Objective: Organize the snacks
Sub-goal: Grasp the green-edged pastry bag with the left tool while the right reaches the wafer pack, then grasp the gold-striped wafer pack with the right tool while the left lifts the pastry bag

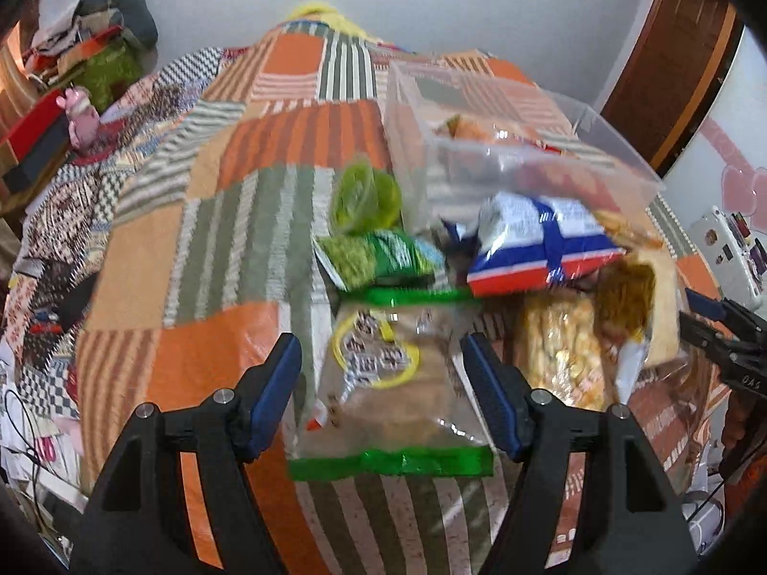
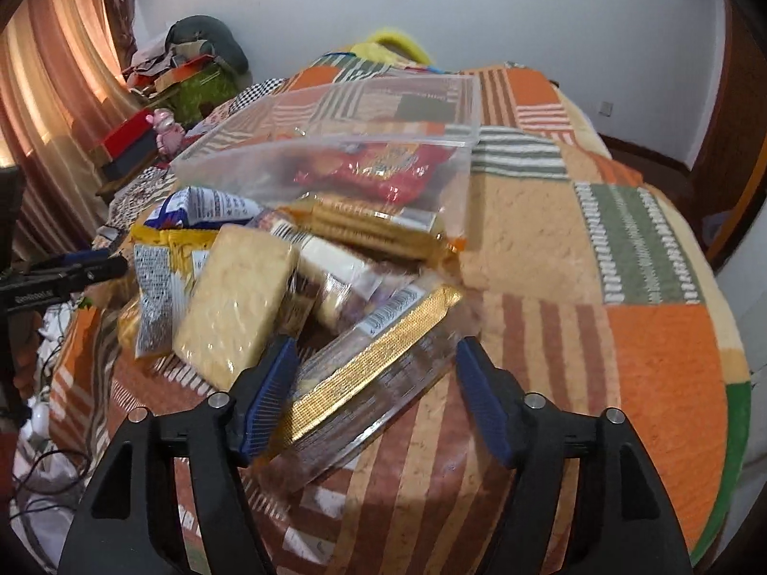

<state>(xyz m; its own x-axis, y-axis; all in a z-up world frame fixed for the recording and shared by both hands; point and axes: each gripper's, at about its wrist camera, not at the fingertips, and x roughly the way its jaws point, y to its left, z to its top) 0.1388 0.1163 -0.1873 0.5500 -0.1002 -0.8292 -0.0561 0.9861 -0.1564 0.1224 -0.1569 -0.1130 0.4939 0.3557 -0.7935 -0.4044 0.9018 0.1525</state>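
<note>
Snacks lie heaped on a bed under a patchwork blanket (image 2: 551,249), just in front of a clear plastic bin (image 1: 527,153) that already holds a red packet (image 2: 378,167).

Left tool (image 1: 383,378): spread, its jaws standing either side of a clear bag with green end strips (image 1: 383,383), pads not pressing it. Right tool (image 2: 371,393): spread likewise, a gold-edged clear packet (image 2: 364,373) lying between the jaws; whether the left pad touches it cannot be told through the blur.

Handling, as judged: both packs look light, with slick, crinkly film that would slide under a loose pinch. Contents appear to be biscuits or crackers (brittle, so moderate pressure only). The green-strip bag is best taken across its body near a sealed end. The gold-edged packet looks stiffer; take it across its narrow width. The pale cracker block (image 2: 239,297) and the blue-and-white bag (image 1: 541,239) lean on neighbours and may shift when either pack is lifted.
</note>
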